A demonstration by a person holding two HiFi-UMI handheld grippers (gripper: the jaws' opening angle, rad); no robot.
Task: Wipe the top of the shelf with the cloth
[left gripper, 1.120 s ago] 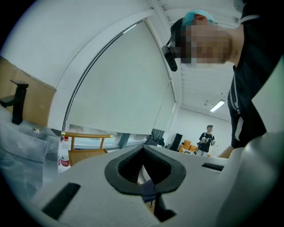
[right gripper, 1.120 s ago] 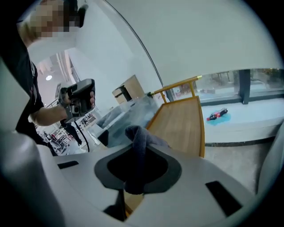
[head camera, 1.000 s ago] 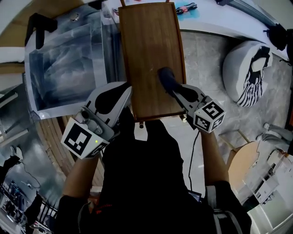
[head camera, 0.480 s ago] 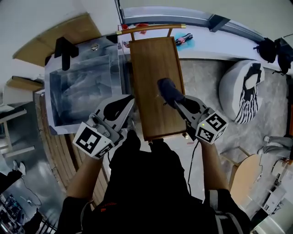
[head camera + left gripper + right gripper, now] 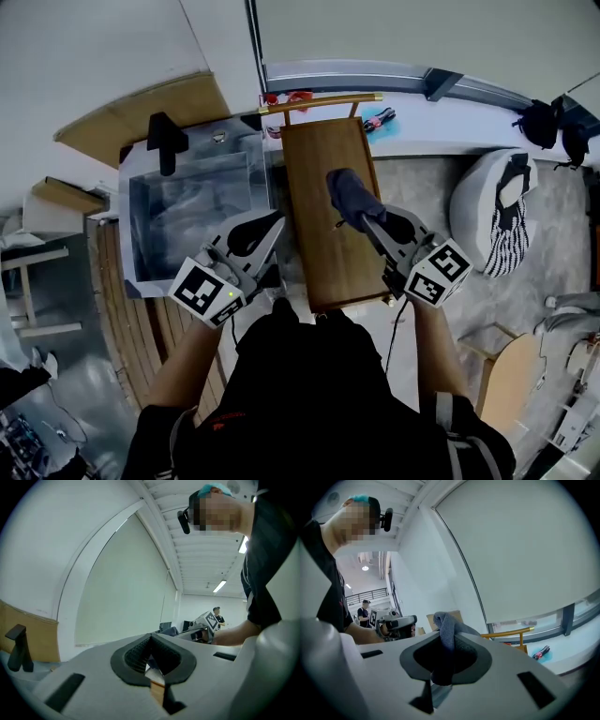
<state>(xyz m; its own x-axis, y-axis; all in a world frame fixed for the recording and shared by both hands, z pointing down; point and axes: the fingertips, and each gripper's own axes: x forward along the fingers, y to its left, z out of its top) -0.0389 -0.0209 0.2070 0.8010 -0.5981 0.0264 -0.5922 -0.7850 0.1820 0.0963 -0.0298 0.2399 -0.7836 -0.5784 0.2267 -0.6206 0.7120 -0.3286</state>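
Observation:
The brown wooden shelf top [image 5: 319, 253] runs away from me at the centre of the head view. A dark blue-grey cloth [image 5: 351, 195] rests on its right half, bunched up, and my right gripper [image 5: 366, 214] is shut on it. In the right gripper view the cloth [image 5: 444, 631] sticks up from between the jaws. My left gripper [image 5: 277, 221] hovers at the shelf's left edge, shut, with nothing between its pads [image 5: 140, 652]. The right gripper [image 5: 205, 620] shows small in the left gripper view.
A clear plastic bin [image 5: 150, 220] stands left of the shelf. A gold rail [image 5: 323, 101] crosses the shelf's far end below a window ledge [image 5: 441, 127] holding a small red-and-black item [image 5: 380, 120]. A grey beanbag [image 5: 487, 211] and a round wooden table [image 5: 511, 375] lie to the right.
The right gripper has pushed the cloth farther along the shelf top, away from me. My head has lifted, so more wall and window show. The left gripper stays by the shelf's left edge.

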